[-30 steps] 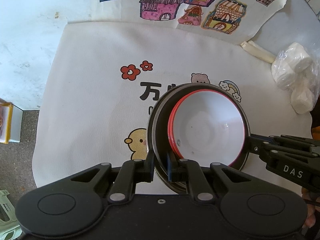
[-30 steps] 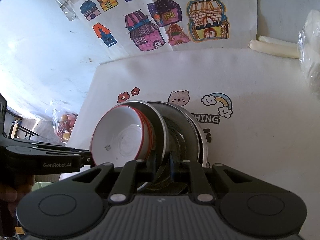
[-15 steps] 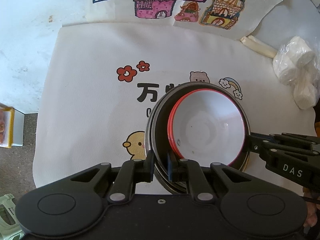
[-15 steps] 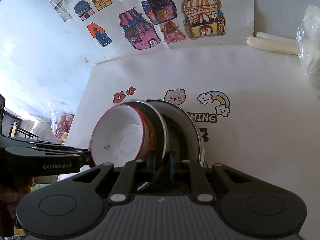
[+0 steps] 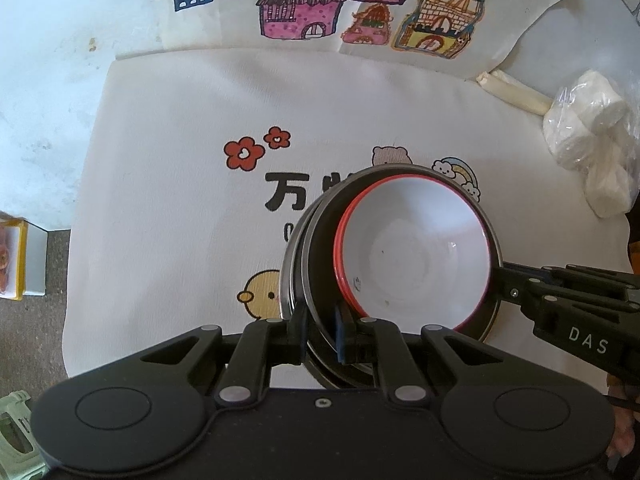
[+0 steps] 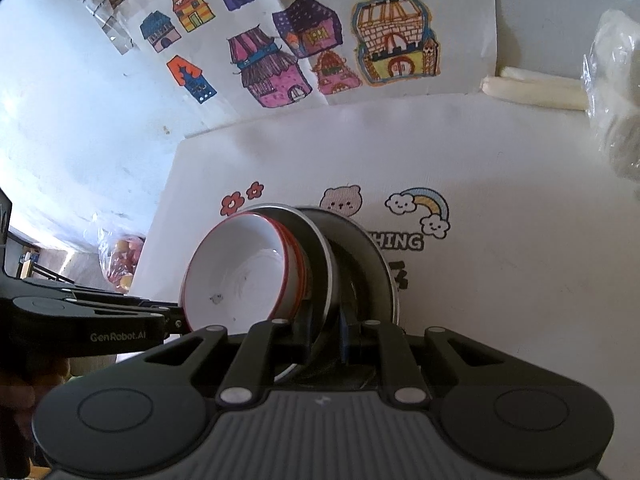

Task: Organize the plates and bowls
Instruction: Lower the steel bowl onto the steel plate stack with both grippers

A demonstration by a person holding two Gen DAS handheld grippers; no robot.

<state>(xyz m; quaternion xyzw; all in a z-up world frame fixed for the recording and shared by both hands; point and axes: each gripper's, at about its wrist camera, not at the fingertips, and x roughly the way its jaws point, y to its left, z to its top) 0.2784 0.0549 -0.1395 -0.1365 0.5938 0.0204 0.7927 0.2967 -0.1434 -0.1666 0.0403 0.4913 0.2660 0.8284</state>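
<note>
Since the earlier frames both views have drifted slightly toward the printed white cloth mat [image 5: 168,208]; the grips are unchanged. Left gripper [image 5: 323,332]: fingers narrow, clamped on the near rim of the tilted steel bowl [image 5: 316,280]. Inside it sits the white bowl with the red rim [image 5: 416,252], over the mat's centre. Another steel bowl [image 6: 364,264] sits just behind them in the right wrist view. Right gripper [image 6: 326,330]: fingers narrow, pinching the steel bowl's opposite rim.
</note>
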